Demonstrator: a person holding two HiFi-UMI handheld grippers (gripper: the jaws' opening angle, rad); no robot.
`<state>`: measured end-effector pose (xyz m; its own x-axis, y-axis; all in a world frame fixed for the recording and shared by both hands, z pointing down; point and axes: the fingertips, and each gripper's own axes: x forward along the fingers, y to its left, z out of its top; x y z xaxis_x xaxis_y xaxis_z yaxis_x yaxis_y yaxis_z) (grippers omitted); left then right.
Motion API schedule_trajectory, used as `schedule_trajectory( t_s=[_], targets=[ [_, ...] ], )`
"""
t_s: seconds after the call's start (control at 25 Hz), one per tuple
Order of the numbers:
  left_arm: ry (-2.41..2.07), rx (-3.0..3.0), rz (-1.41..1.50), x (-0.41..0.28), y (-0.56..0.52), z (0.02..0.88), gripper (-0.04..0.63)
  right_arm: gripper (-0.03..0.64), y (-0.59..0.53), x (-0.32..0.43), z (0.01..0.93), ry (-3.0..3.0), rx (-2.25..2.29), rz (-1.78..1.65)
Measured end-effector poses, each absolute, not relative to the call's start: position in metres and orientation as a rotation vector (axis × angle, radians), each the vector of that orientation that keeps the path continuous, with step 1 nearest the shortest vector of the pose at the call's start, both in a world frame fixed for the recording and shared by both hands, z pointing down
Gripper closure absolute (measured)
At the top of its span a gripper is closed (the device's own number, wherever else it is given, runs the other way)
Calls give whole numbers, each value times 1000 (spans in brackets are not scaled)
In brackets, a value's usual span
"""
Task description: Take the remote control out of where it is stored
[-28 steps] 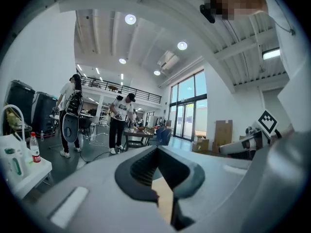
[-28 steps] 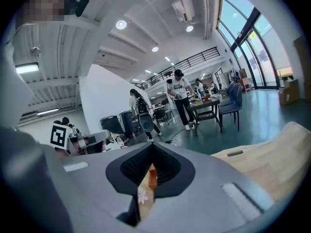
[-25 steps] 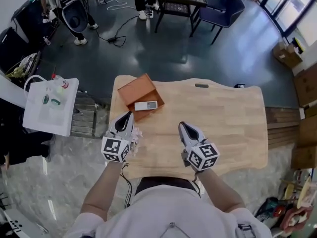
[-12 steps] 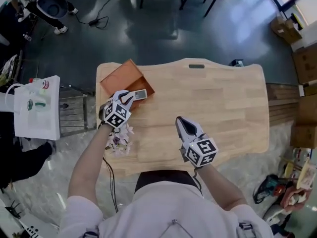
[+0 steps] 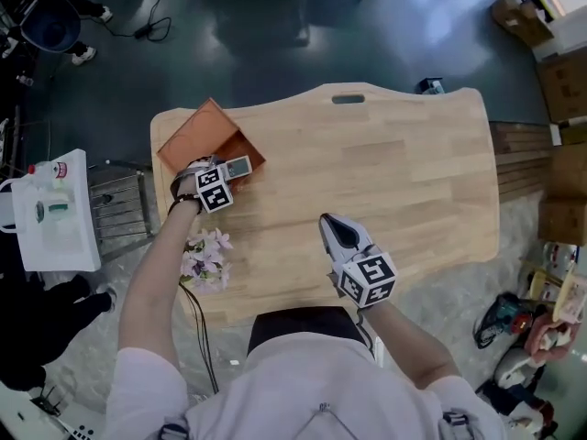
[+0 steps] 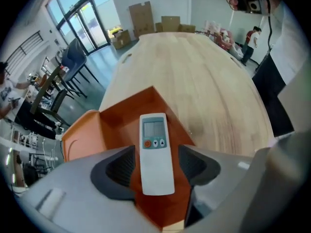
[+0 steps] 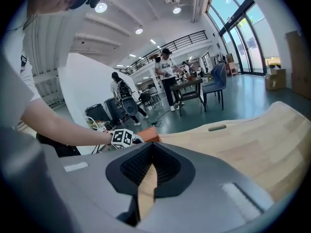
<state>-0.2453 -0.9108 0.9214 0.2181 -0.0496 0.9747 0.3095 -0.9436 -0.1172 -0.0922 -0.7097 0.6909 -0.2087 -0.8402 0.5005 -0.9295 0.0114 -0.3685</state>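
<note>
A white remote control (image 6: 156, 152) with a small screen and an orange button lies in an open orange box (image 6: 92, 130) at the table's far left corner. In the head view the remote (image 5: 238, 166) rests at the near right edge of the box (image 5: 194, 138). My left gripper (image 6: 156, 163) is open, its dark pads (image 6: 119, 166) on either side of the remote's lower half with narrow gaps. In the head view the left gripper (image 5: 223, 172) reaches over the box's near edge. My right gripper (image 5: 331, 226) hovers shut over the table's near middle, holding nothing (image 7: 149, 165).
The wooden table (image 5: 394, 181) has a handle slot (image 5: 348, 99) at its far edge. A bunch of pale flowers (image 5: 204, 257) lies near the left front edge. A white side table (image 5: 50, 214) with bottles stands on the left. People stand far off in the right gripper view.
My left gripper has moved forward and left from the near edge to the box, and its jaws now straddle the remote. The right gripper has stayed in place.
</note>
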Motion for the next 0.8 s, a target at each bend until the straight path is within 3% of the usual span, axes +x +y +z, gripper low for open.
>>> schedule_trajectory(
  t_s=[0.8],
  targets=[
    [-463, -1929, -2017, -236, -912, 972, 287, 589, -692, -75, 714, -2087, 1880, 1006]
  ],
)
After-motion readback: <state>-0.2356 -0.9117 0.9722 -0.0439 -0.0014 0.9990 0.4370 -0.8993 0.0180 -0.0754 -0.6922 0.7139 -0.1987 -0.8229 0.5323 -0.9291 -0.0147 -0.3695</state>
